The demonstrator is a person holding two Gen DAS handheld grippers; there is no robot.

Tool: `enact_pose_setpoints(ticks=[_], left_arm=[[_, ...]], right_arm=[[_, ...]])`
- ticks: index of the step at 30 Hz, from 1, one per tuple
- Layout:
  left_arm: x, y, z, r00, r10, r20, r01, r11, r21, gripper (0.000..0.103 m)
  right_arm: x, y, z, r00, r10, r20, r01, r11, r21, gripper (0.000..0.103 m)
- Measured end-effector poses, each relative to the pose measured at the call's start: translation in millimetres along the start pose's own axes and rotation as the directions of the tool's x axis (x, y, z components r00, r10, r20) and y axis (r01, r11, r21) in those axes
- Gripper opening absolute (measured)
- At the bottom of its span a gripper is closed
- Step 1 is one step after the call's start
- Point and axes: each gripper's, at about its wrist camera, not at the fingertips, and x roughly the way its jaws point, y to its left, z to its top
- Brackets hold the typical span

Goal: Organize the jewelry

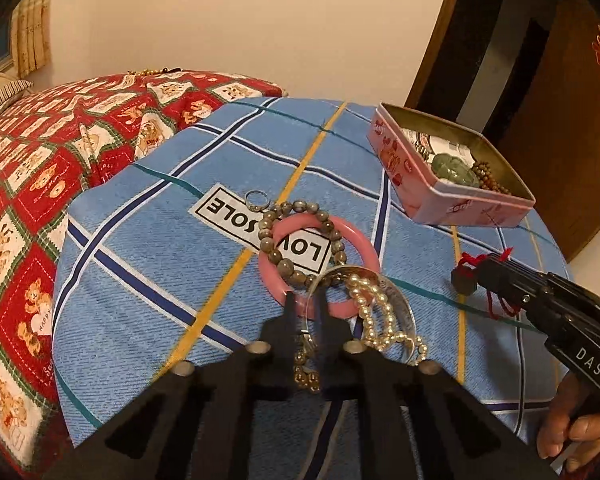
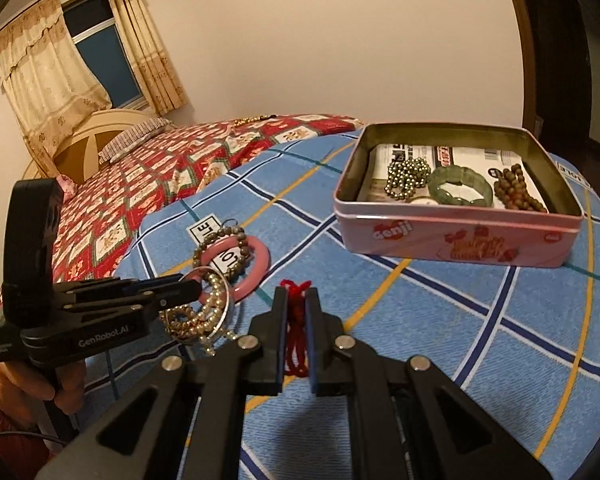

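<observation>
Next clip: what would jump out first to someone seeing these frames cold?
The open pink tin on the blue plaid cover, already holding a green bangle and bead strands. Then the tangle left of it: the left gripper clamped on a silver bangle draped with pearls, over a pink bangle. The right gripper pinches a red cord.

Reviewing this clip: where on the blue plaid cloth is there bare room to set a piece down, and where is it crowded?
Bare cloth lies between the pink bangle and the pink tin, and in front of the tin toward the right hand-held gripper. Crowded: the bangle, grey bead bracelet and ring overlap or cluster, with the left hand-held gripper holding pearls above them.
</observation>
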Motion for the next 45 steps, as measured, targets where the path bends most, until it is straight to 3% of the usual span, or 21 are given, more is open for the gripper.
enact_pose_setpoints(ticks=[10,20,24,29,32,33,35,36,37,40,45], left_arm=[[-32,0,-1,0.989,-0.039,0.141,0.04,0.999,-0.003,0.005],[-63,-1,6,0.948,-0.15,0.28,0.153,0.988,0.012,0.004],[-74,-4,11,0.938,-0.155,0.308,0.153,0.988,0.031,0.004],[-73,2,12,0.954,-0.118,0.277,0.117,0.993,0.021,0.004],[-64,18,7,0.971,-0.126,0.201,0.132,0.991,-0.013,0.004],[-64,19,4,0.975,-0.12,0.188,0.123,0.992,-0.002,0.008],[-65,16,-6,0.982,-0.101,0.161,0.094,0.994,0.05,0.027],[-64,13,-13,0.986,-0.087,0.139,0.076,0.994,0.083,0.049],[-64,10,-20,0.99,-0.072,0.125,0.058,0.992,0.112,0.065],[-61,3,-37,0.995,-0.058,0.084,0.042,0.982,0.183,0.07],[-35,-5,-38,0.999,-0.034,-0.004,0.034,0.985,0.169,0.07]], right_arm=[[-14,-4,1,0.998,0.003,0.061,-0.004,1.0,0.018,0.011],[-18,-9,4,0.995,-0.015,0.095,0.011,0.999,0.041,0.011],[-21,-12,5,0.994,-0.013,0.11,0.008,0.999,0.052,0.011],[-25,-13,5,0.993,-0.015,0.12,0.007,0.998,0.061,0.011],[-25,-14,5,0.993,-0.019,0.118,0.012,0.998,0.062,0.011],[-25,-14,4,0.993,-0.021,0.117,0.014,0.998,0.063,0.011],[-24,-14,4,0.993,-0.022,0.114,0.015,0.998,0.063,0.011],[-24,-14,5,0.993,-0.024,0.111,0.017,0.998,0.062,0.011],[-23,-14,5,0.994,-0.025,0.11,0.018,0.998,0.062,0.011],[-22,-13,5,0.994,-0.023,0.106,0.016,0.998,0.061,0.011],[-20,-12,5,0.994,-0.024,0.102,0.018,0.998,0.057,0.011]])
